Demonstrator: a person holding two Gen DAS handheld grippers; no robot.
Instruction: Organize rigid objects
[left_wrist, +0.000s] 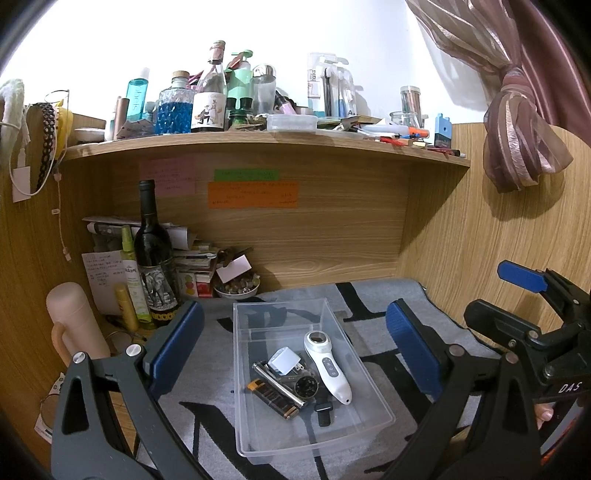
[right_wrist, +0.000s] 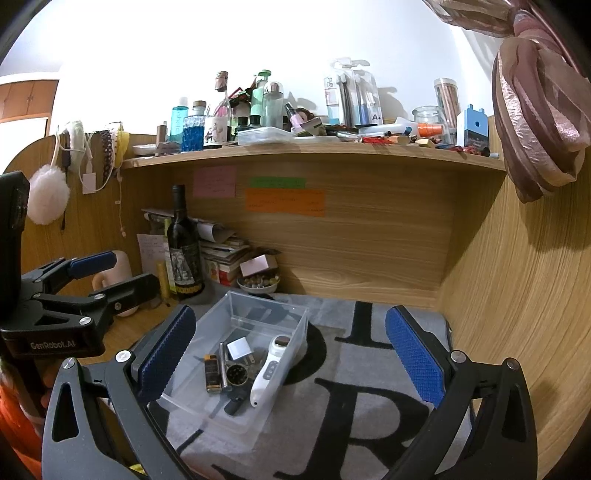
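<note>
Bin (small items inside) sits ahead between both spread, empty jaws.

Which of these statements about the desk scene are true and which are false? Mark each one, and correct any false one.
1. The clear bin sits on a grey mat. True.
2. The white handheld device lies outside the bin. False: it lies inside.
3. Both tools, left and right, are open and hold nothing. True.
4. The dark wine bottle lies on its side. False: it stands upright.
</note>
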